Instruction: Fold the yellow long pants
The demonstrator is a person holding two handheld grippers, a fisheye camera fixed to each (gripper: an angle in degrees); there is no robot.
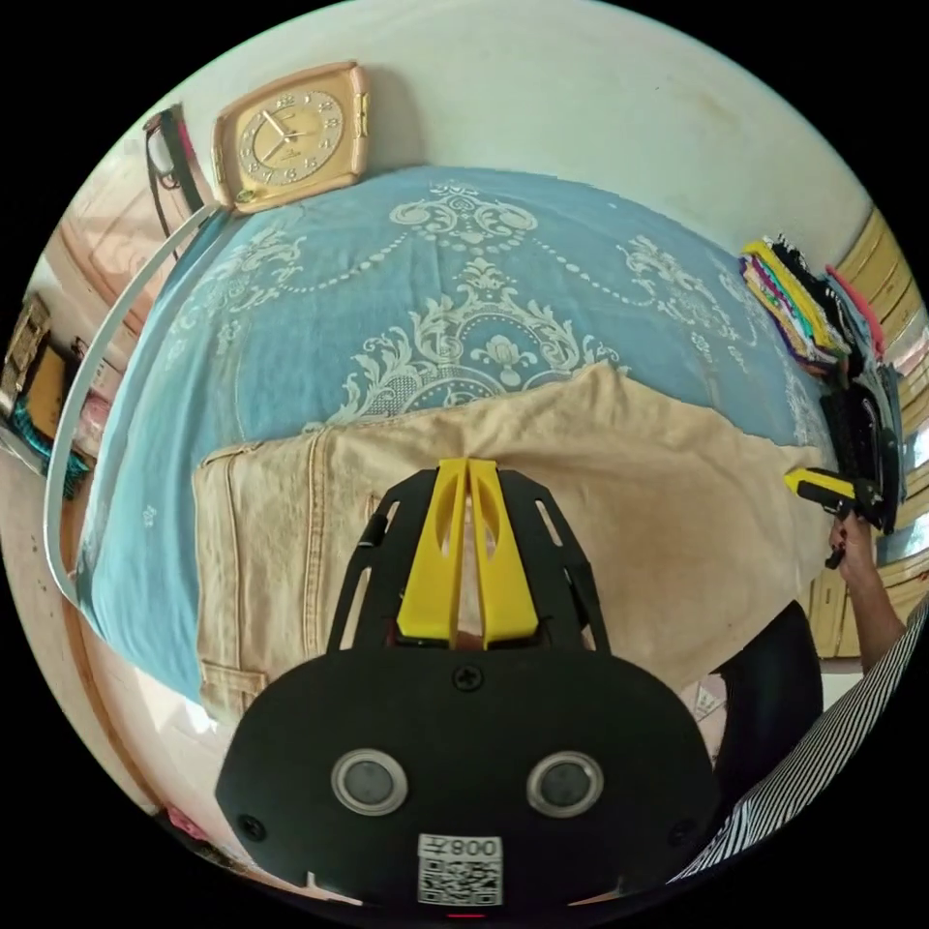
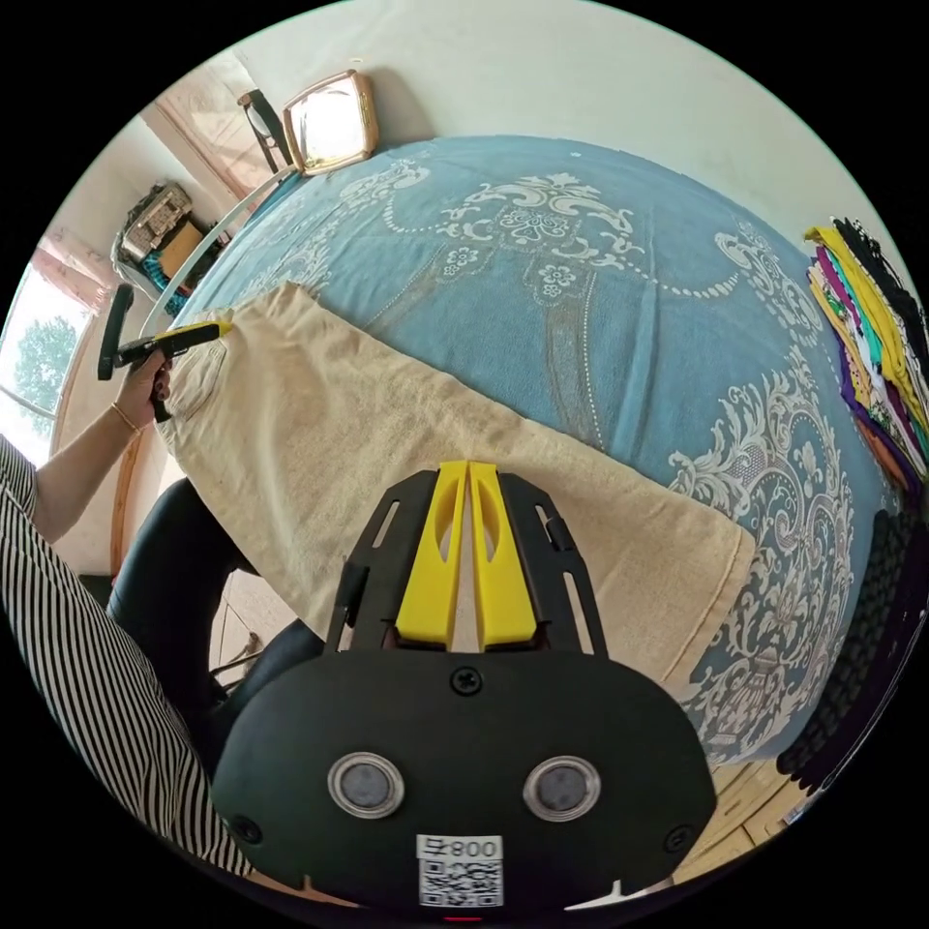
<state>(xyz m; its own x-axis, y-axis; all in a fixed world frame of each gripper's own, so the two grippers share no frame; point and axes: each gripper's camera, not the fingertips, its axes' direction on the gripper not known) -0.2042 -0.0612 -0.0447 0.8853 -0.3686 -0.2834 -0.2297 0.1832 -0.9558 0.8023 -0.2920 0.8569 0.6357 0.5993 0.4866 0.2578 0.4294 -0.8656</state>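
The yellow long pants (image 1: 629, 503) lie lengthwise along the near edge of a blue patterned bedspread (image 1: 387, 271), legs stacked, waistband and pockets at the left. My left gripper (image 1: 467, 464) hovers over them with its yellow jaws shut and no cloth seen between them. The right gripper (image 1: 798, 479), held in a hand, points at the hem end. In the right gripper view the pants (image 2: 387, 426) run from the waistband at far left to the hem at right. My right gripper (image 2: 467, 466) is shut above the legs. The left gripper (image 2: 218, 329) tips at the waistband corner.
A clock (image 1: 290, 135) leans on the wall at the bed's far corner. A stack of folded colourful clothes (image 2: 871, 329) sits at the bed's right end. The person's striped sleeve (image 2: 87, 619) and dark-clad legs are at the near edge. A window (image 2: 39, 358) is at left.
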